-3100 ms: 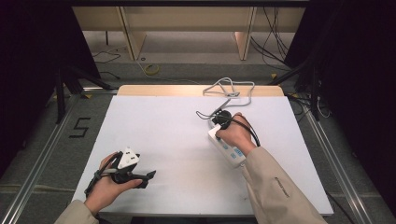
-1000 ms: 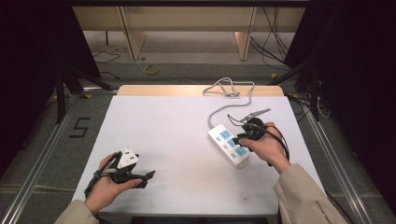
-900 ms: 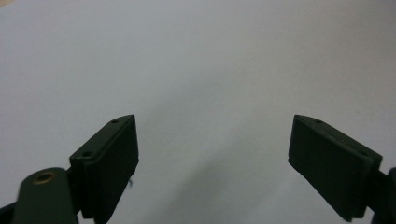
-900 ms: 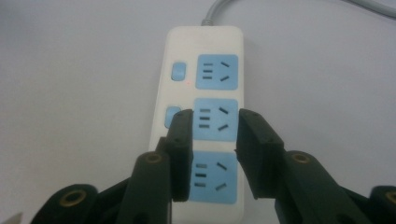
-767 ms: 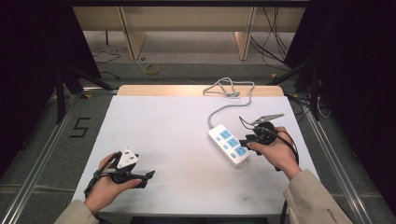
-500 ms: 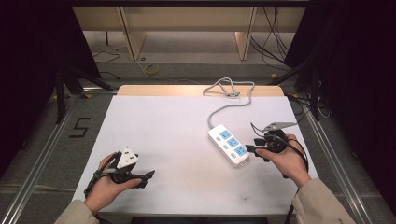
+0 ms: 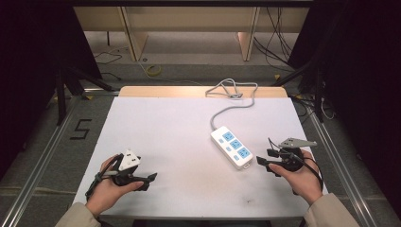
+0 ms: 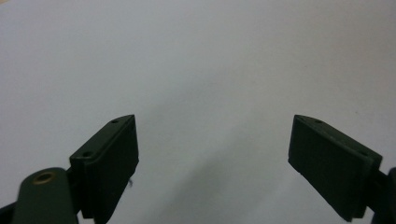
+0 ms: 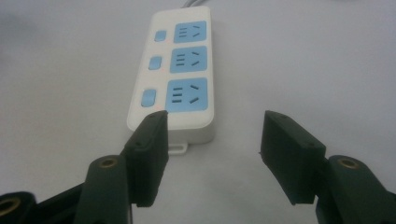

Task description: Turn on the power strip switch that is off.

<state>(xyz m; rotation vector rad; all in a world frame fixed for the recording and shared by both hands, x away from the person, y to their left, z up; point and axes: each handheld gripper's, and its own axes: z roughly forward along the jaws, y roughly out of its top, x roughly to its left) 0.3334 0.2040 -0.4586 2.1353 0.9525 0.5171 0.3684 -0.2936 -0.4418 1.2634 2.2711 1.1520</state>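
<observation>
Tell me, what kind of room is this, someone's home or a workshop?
Most likely a lab or recording workshop, not a home. A bare white table stands between dark curtains on a floor with metal rails and loose cables. A person holds camera-fitted tongs, left and right, near a power strip.

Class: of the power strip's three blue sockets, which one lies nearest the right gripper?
The end socket farthest from the cord, just beyond the open right gripper; the other two sit farther up the power strip.

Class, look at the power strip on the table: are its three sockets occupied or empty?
Empty. The power strip lies flat with all three blue sockets bare, no plug in any; the right gripper is open just short of it.
</observation>
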